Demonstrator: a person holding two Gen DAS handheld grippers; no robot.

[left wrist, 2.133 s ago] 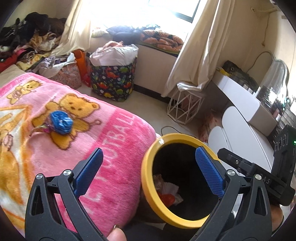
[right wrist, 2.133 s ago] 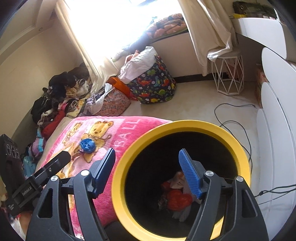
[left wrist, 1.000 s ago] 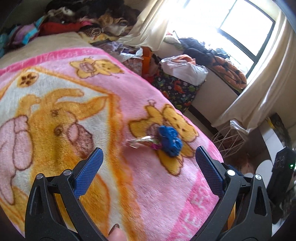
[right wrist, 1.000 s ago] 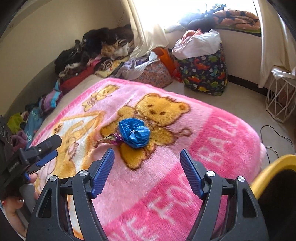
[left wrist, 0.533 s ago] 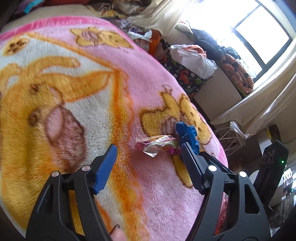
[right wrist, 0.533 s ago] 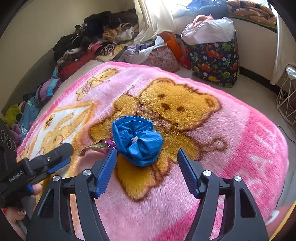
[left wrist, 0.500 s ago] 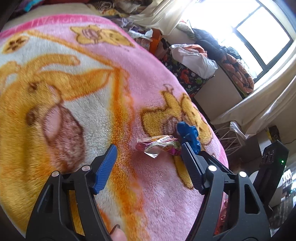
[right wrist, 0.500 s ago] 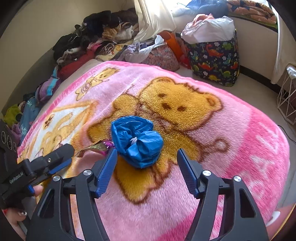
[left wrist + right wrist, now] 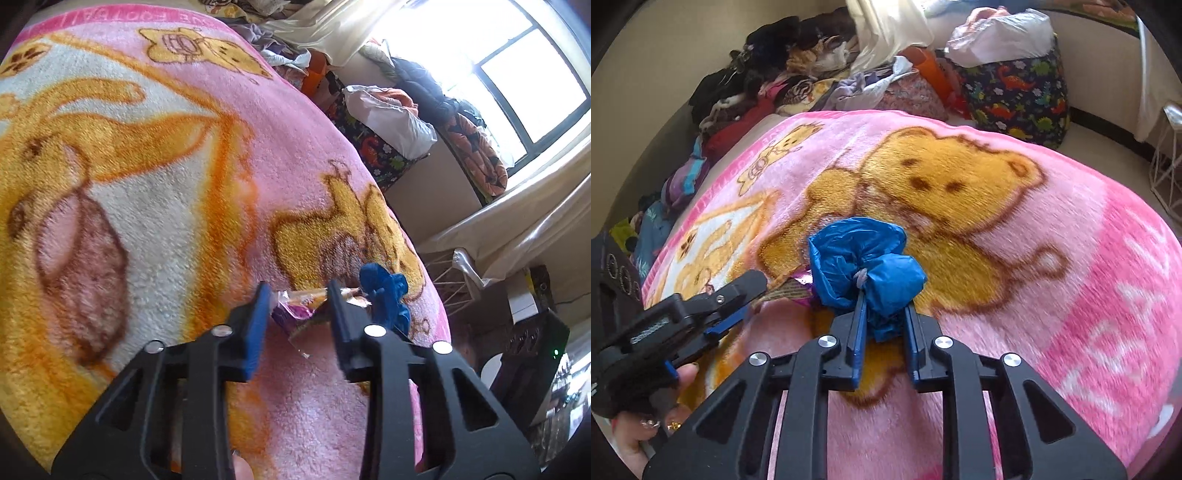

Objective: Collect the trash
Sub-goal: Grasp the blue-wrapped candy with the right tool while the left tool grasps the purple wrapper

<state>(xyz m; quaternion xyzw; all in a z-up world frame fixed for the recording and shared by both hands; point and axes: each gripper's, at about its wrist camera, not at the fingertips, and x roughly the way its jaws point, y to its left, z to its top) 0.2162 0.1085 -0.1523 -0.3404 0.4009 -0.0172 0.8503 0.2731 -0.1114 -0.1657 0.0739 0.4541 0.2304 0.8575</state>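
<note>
Blue knotted plastic bag, soft and light, pinched by right gripper; left gripper jaws spread around crinkly wrapper at its nine o'clock.

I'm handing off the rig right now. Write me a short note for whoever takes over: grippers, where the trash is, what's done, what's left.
Right gripper: closed on the lower end of the blue bag bundle, which still lies on the pink bear blanket.
Left gripper: partly closed around the purple candy wrapper; the pads straddle it, but I cannot tell whether they grip it yet.
The two pieces lie side by side, touching, on the blanket.
Done: both grippers are on their pieces.
Left: finish the left grasp, lift both, and carry them to a bin. No bin is in view now.
</note>
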